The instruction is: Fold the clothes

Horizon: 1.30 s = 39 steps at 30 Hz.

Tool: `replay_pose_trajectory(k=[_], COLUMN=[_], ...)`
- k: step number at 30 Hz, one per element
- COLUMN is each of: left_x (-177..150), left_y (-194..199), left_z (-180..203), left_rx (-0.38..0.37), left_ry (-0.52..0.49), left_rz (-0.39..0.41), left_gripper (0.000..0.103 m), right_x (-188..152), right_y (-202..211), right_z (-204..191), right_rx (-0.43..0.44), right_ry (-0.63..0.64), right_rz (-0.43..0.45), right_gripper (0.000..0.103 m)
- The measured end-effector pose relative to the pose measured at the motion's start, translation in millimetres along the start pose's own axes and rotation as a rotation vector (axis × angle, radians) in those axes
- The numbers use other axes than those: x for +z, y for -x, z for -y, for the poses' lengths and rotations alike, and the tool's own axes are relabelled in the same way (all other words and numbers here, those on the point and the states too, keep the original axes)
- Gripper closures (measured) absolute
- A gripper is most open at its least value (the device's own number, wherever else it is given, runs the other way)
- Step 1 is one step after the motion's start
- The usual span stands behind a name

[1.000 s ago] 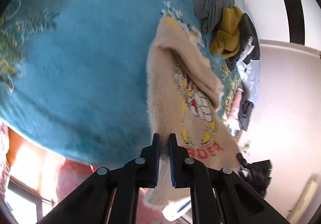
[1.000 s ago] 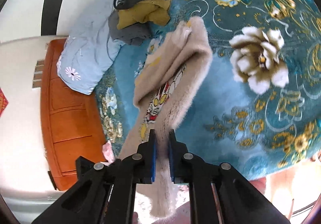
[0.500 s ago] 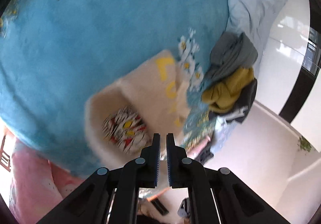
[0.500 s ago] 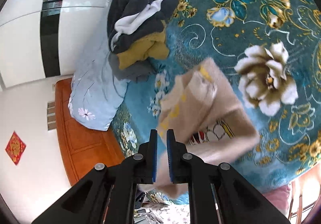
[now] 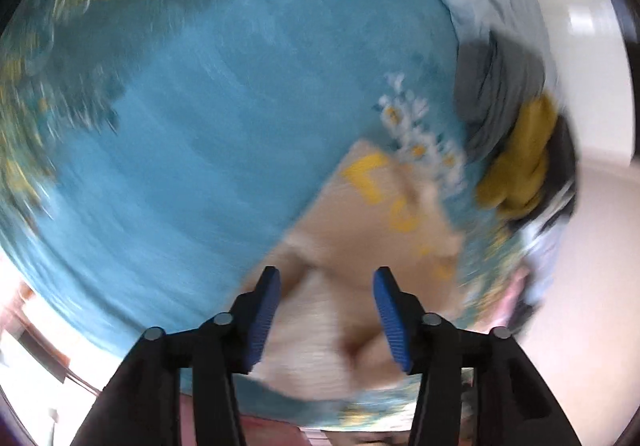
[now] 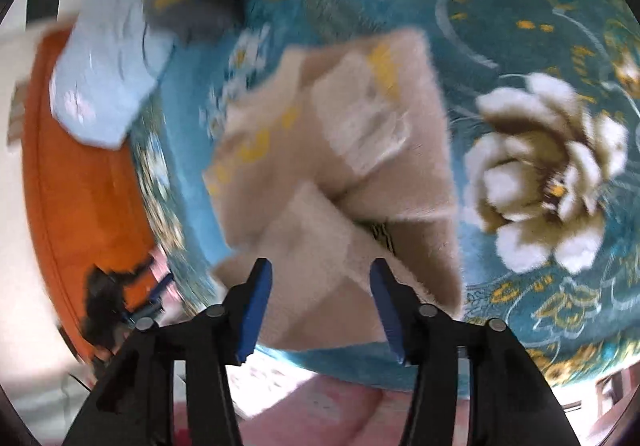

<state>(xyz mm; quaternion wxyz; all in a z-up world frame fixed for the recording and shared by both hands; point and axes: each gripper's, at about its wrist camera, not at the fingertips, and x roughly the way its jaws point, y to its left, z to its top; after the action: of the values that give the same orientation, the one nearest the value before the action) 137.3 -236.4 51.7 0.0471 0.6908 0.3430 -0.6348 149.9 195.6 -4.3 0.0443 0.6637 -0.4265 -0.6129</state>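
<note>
We are holding both grippers with their fingers spread wide and nothing between them: the left gripper (image 5: 326, 310) and the right gripper (image 6: 316, 306) are both released. The beige sweater (image 6: 340, 166) is lying on the teal flowered bedspread (image 6: 520, 6), just ahead of and partly beneath the fingertips in both views. It is showing as a compact bundle with layers doubled over each other, yellow lettering on the part farthest from the fingers and a sliver of the printed front peeking out at a seam. We are judging this garment to be folded at least once and set down, though its edges look uneven and both views are blurred, so neatness is hard to tell. Beyond the sweater, up and to the right of the left fingers, a heap of clothes (image 5: 516, 166) in grey, mustard and dark is sitting unfolded beside a pale blue pillow (image 6: 104, 86). That heap is what we are reckoning is left.
</note>
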Motion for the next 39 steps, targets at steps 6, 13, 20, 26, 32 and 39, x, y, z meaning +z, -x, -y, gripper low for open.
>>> replay_pose_trajectory(k=[6, 13, 20, 26, 32, 39], left_x=[-29.0, -44.7, -57.2, -60.2, -44.9, 17.3], left_y=[-34.9, -50.3, -62.7, -61.7, -32.2, 17.7], left_z=[-18.7, -20.3, -5.7, 1.2, 14.6, 67.6], left_rx=[0.098, 0.0, 0.049, 0.098, 0.026, -0.144], left_ry=[-0.132, -0.152, -0.282, -0.362, -0.36, -0.308], left_rz=[-0.087, -0.109, -0.145, -0.126, -0.025, 0.184], left_gripper=[0.038, 0.028, 0.03, 0.087, 0.092, 0.095], right_x=[12.3, 21.6, 22.8, 14.8, 13.2, 64.1], right_y=[-52.2, -77.6, -82.7, -85.2, -49.6, 48.2], right_z=[-24.1, -25.1, -14.6, -19.7, -24.7, -25.9], right_rx=[-0.19, -0.262, -0.299, -0.272, -0.17, -0.01], right_ry=[0.224, 0.257, 0.217, 0.199, 0.168, 0.101], right_rz=[-0.109, -0.187, -0.194, -0.2, -0.124, 0.175], right_gripper=[0.047, 0.047, 0.047, 0.069, 0.088, 0.092])
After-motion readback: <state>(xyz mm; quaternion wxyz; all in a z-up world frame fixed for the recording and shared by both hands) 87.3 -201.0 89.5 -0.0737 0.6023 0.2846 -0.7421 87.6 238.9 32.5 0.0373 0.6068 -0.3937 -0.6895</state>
